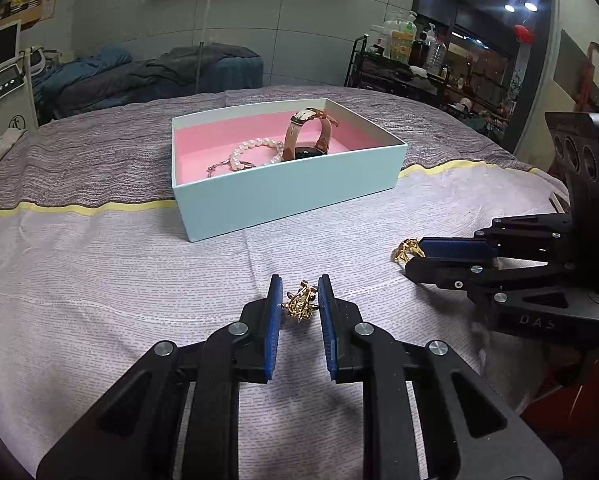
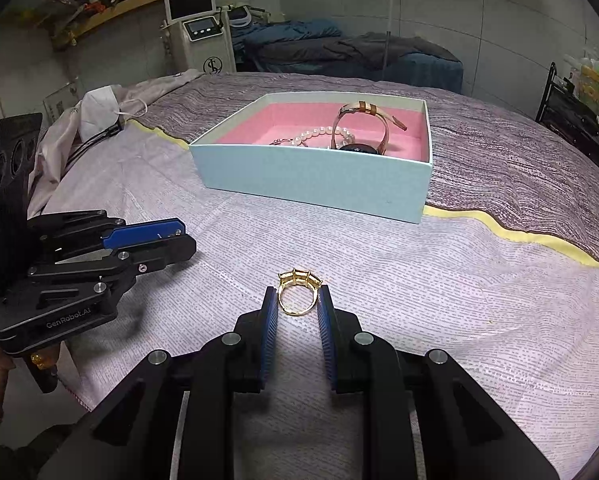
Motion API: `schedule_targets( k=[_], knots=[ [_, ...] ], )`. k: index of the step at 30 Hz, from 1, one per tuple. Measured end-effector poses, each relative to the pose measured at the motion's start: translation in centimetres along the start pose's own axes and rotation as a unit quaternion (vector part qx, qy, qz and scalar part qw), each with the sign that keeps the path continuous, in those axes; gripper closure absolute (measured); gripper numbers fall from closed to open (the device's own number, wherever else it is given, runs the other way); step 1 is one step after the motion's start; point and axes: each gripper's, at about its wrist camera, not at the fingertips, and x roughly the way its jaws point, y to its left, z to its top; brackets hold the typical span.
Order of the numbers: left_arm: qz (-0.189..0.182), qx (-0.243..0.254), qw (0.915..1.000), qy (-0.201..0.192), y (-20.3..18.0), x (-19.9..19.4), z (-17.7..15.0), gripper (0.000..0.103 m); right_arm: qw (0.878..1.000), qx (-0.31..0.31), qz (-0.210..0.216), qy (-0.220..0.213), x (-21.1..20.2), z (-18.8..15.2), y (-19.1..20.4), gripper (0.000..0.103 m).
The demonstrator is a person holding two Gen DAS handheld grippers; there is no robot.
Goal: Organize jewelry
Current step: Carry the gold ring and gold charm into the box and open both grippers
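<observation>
A pale blue box point(image 1: 295, 196) with a pink lining holds a pearl bracelet point(image 1: 255, 152), a brown-strapped watch point(image 1: 307, 136) and a small silver piece. It also shows in the right wrist view point(image 2: 311, 180). My left gripper point(image 1: 299, 300) has its blue pads either side of a gold brooch-like piece point(image 1: 299, 304) lying on the cloth, touching or nearly touching it. My right gripper point(image 2: 298, 300) brackets a gold ring point(image 2: 297, 292) the same way. The ring also shows at the right gripper's tips in the left wrist view point(image 1: 407, 250).
The table has a pale patterned cloth point(image 1: 139, 280) in front and a grey-purple one point(image 1: 99, 152) behind a yellow seam. A white face mask point(image 2: 99, 112) lies at the table's far left. Beds, a machine and a bottle rack stand beyond.
</observation>
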Motion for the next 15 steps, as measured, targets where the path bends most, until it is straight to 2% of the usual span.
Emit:
schedule_targets(
  k=[15],
  knots=[
    [-0.007,0.005,0.9986,-0.052,-0.9,-3.5,2.6,0.084,0.999,-0.030,0.017,-0.042,-2.2,1.3,1.6,0.083]
  ],
)
